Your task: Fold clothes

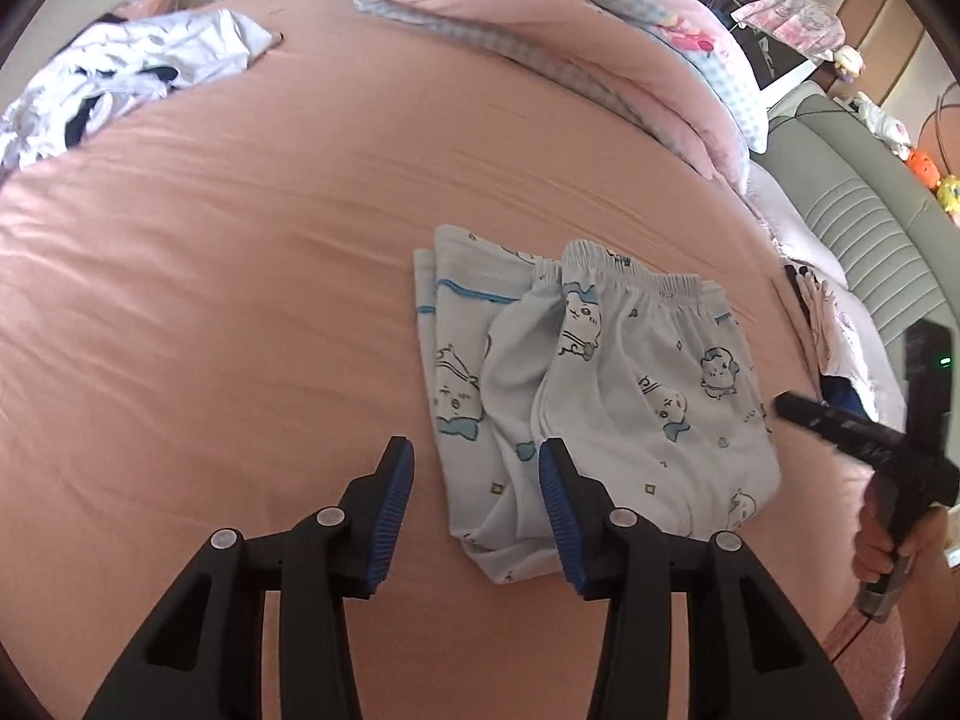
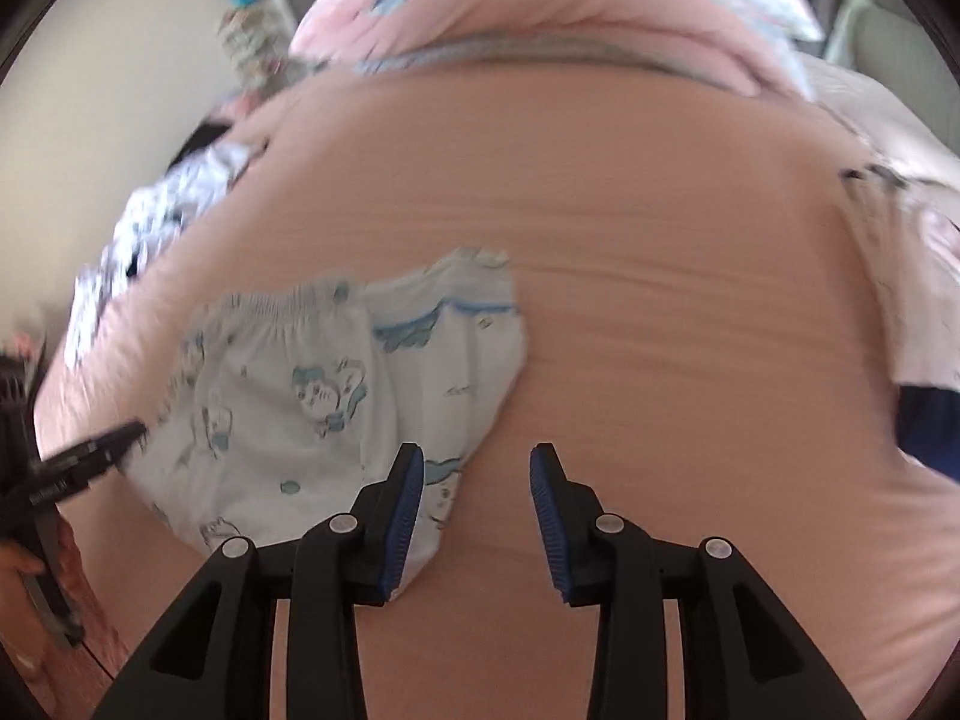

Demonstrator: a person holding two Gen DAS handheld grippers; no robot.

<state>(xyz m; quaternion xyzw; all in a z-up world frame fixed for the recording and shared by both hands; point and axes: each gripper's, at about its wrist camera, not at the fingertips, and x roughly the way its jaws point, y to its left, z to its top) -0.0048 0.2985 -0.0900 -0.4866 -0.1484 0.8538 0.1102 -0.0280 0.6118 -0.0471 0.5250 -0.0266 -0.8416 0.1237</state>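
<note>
**A:** Folded pyjama shorts (image 1: 600,384) lie flat on the pink bed sheet (image 1: 240,300), elastic waistband on the far side, one folded edge towards the cameras. Where do the tools stand?

**B:** The left hand-held gripper (image 1: 477,510) hangs over the shorts' near left corner, jaws parted, nothing between its blue pads (image 1: 396,504); one pad is over bare sheet, the other over cloth. The right hand-held gripper (image 2: 477,510) is likewise parted and empty, one pad above the shorts' near right corner, the other above the sheet (that view is blurred, so whether it touches the cloth cannot be told).

**A:** And the open room around the bundle?

**B:** Wide bare sheet stretches to the left of the shorts and beyond them. A heap of white and dark clothes (image 1: 120,84) sits at the far left edge of the bed, well apart. A rolled pink quilt (image 1: 570,30) with a checked blue lining runs along the far edge. To the right, near the shorts, pale pillows (image 1: 840,324) lie against a grey padded headboard (image 1: 870,228).

**A:** Anyone in frame?

**B:** Only a hand (image 1: 888,546) wrapped round the right tool's handle at the right border of the left view.
</note>
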